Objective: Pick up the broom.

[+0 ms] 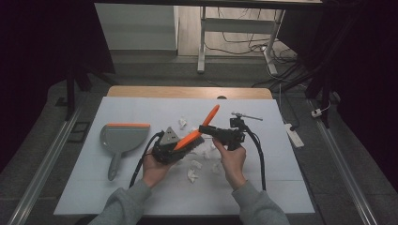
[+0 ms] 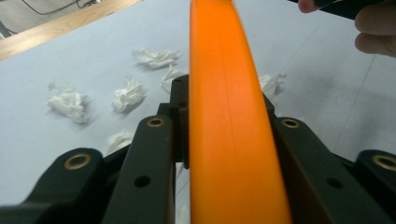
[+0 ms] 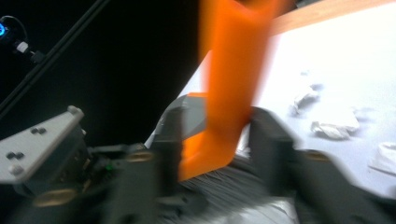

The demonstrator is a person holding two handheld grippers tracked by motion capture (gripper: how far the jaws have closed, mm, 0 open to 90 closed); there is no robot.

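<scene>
The orange-handled brush (image 1: 195,136) is being held above the middle of the tabletop (image 1: 94,187), over a scatter of crumpled paper scraps (image 1: 193,174). Its long axis is running from about 7 o'clock, where the dark bristle head is sitting low by the person's left hand (image 1: 154,169), up to about 1 o'clock, where the handle tip is pointing away and to the right.

Nearest the person, the left hand-held gripper (image 1: 165,146) is clamping the handle close to the bristle end; in the left gripper view its two black jaws are pressing against either side of the orange handle (image 2: 224,140), which is rising straight up between them.

A little farther along, at about 2 o'clock from the left one, the right hand-held gripper (image 1: 206,129) is reaching in from the right, across the handle's line. In the right gripper view the handle (image 3: 229,107) is standing between the two jaws with a gap on each side, so they appear apart around it rather than closed on it; the blur makes this hard to confirm.

My judgement is that the next move depends on this crossing: the right jaws need to close square across the handle's mid-length, above the left grip, before the brush can change hands.

Farther left, at about 9 o'clock from the brush, a grey dustpan (image 1: 123,138) with an orange rim is lying flat, well apart.
</scene>
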